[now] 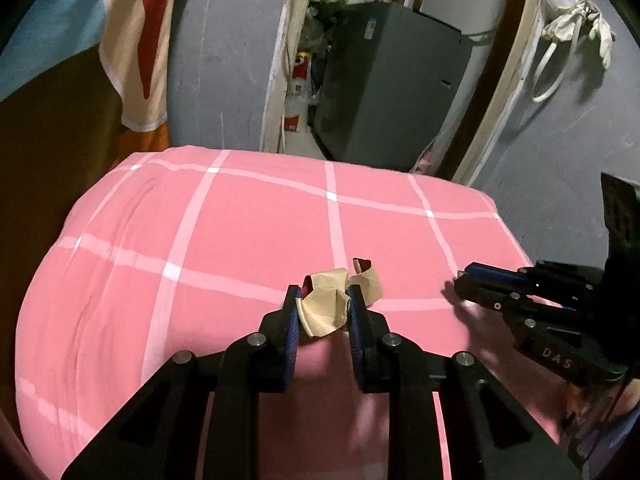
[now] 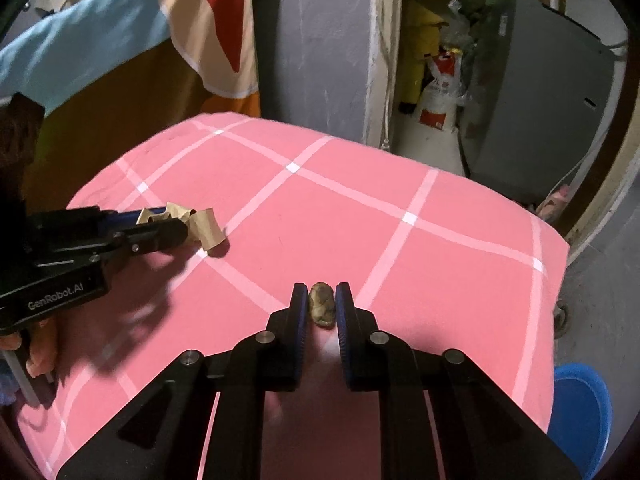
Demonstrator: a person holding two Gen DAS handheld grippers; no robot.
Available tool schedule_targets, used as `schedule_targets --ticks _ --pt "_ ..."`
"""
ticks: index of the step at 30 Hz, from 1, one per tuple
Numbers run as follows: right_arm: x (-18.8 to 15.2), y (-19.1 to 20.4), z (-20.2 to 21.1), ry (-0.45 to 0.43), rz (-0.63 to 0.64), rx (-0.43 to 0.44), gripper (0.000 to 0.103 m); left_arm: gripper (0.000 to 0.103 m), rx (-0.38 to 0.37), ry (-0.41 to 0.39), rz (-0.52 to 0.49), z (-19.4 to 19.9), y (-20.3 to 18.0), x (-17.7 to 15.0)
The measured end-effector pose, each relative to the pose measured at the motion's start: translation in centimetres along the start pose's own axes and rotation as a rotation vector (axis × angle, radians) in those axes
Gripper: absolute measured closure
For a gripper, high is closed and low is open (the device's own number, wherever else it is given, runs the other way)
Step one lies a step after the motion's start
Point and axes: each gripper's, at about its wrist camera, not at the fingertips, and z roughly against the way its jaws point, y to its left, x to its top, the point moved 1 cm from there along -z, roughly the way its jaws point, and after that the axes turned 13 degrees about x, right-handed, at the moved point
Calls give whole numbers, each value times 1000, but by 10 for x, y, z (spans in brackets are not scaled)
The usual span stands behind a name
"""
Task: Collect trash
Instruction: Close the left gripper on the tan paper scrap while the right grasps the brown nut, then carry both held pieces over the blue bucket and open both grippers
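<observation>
Crumpled tan paper (image 1: 324, 308), small brown wad (image 2: 321, 304)

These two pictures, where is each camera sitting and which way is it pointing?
Left wrist: sits on the left gripper, looking forward across the pink checked bed; its fingers pinch crumpled brown paper; the right gripper pokes in at right.
Right wrist: sits on the right gripper, facing the same way; its fingers pinch a small brown wad; the left gripper, paper and the person's fingers show at left.
Shared: the bed, the paper, the grey cabinet.
</observation>
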Motion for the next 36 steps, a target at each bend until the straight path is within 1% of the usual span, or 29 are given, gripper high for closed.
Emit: schedule_targets --ticks 4,6,8,12,18,23,27,32,36 --pt "-11 4 23 -93 -5 -4 91 84 0 -70 21 20 -7 -6" --pt "-18 9 41 -170 6 -16 91 84 -2 -110 36 31 -12 -10" --pt "-24 13 56 -237 9 -24 91 84 -17 -154 57 42 -17 -14" --pt "-36 23 89 -362 13 -40 91 84 -51 -212 93 59 -27 -17" --pt "-52 35 135 -508 43 -87 91 84 -82 -305 102 89 -49 -18" --pt "-66 37 169 -600 53 -133 91 84 -101 -387 90 117 -73 -21" --pt "-79 36 197 -671 56 -189 91 84 -121 -438 78 130 -95 -22" --pt "-97 26 225 -726 36 -248 91 84 -160 -482 49 143 -127 -26" --pt "-115 13 245 -743 10 -286 91 84 -192 -496 24 150 -155 -31"
